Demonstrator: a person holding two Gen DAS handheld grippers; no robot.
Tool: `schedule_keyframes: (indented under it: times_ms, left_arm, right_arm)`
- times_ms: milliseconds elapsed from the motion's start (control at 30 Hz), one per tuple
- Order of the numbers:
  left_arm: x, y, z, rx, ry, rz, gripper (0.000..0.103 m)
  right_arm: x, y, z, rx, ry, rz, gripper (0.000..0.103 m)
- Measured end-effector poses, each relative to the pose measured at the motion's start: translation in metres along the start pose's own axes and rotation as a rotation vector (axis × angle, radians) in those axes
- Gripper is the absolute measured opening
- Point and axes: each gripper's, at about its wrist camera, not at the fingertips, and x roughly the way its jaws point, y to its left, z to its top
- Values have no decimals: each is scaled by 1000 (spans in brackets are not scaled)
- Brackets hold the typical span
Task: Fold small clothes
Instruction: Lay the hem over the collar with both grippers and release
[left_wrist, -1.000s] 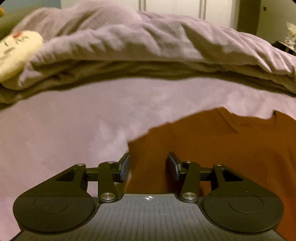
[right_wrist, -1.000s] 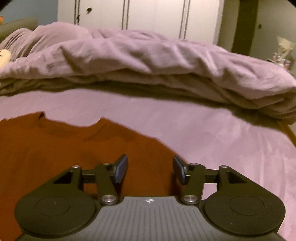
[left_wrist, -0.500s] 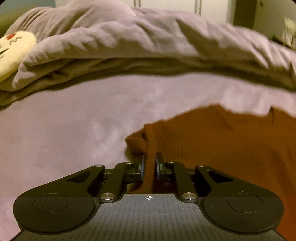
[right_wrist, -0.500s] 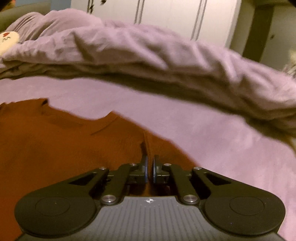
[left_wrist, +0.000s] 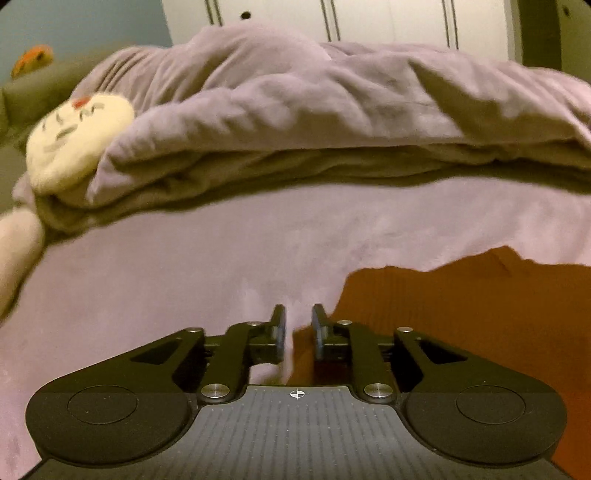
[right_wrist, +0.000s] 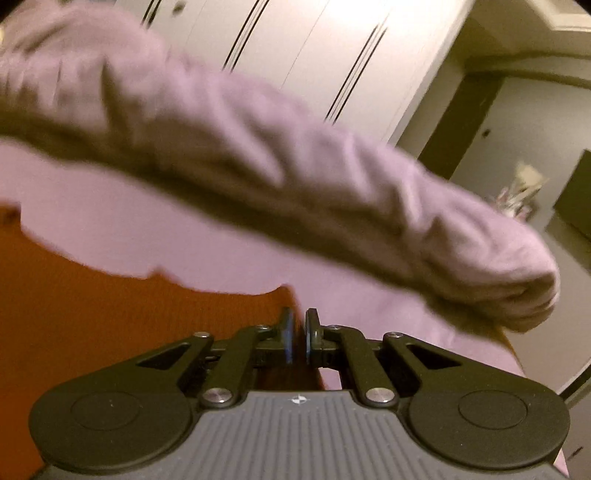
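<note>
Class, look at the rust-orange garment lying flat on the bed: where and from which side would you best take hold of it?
Probably at the rust-orange garment's near left corner, approached low from the bare sheet beside it. It lies flat, so only an edge offers a pinchable fold; the left tool already stands there, partly open.

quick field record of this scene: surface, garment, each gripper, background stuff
surface: lilac bed sheet
garment: orange ribbed top, lying flat on the sheet
left gripper: jaws have just been opening, pads apart at the top's left edge, not pressing on it
right gripper: shut on the top's right edge
bedding: rumpled lilac duvet beyond the top
toy: cream plush tucked at the duvet's left end
background: white wardrobe doors
</note>
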Motion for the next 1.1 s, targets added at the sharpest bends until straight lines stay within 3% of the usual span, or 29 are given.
schedule_keyframes:
  times_ms: [67,167,200,233,300,433,567,600,700,767,933,1100]
  left_arm:
    - [-21,7,-8,-23,-28,-16,58]
    - [-63,7,-30,-15,-85,-111,73]
    - [-74,5,-38,-18,-89,-145,77]
    - [-86,2,-49,-25,-90,-184,81]
    - [-99,-7,-68,-21,-77,-242,81]
    - [-89,-27,-90,68,-3,-191,81]
    - [-76,-14,-83,40,35,-161,83]
    - [-72,-9,-81,25,59,-164,84]
    - [-66,20,-74,-118,136,-199,84]
    - [-75,34,-75,-180,153,-118,81]
    - [-97,61,-91,-242,176,-185,82]
    - [-101,67,-109,-282,222,-257,84]
  right_arm:
    - [-6,-4,-3,26,-1,15,5]
    - [-45,-21,-12,126,-74,60,27]
    - [-61,-26,-19,171,-94,112,33]
    - [-76,-29,-27,212,-109,178,33]
    - [-102,-26,-45,262,-114,258,33]
    - [-124,-4,-85,212,-64,322,31]
    - [-111,-4,-106,185,-44,240,29]
    - [-106,-8,-106,179,-39,198,25]
    - [-88,-20,-104,166,6,153,22]
    - [-86,-23,-96,150,26,140,22]
    - [-137,-31,-102,191,-20,158,23]
    - [-169,-32,-131,228,-1,181,29]
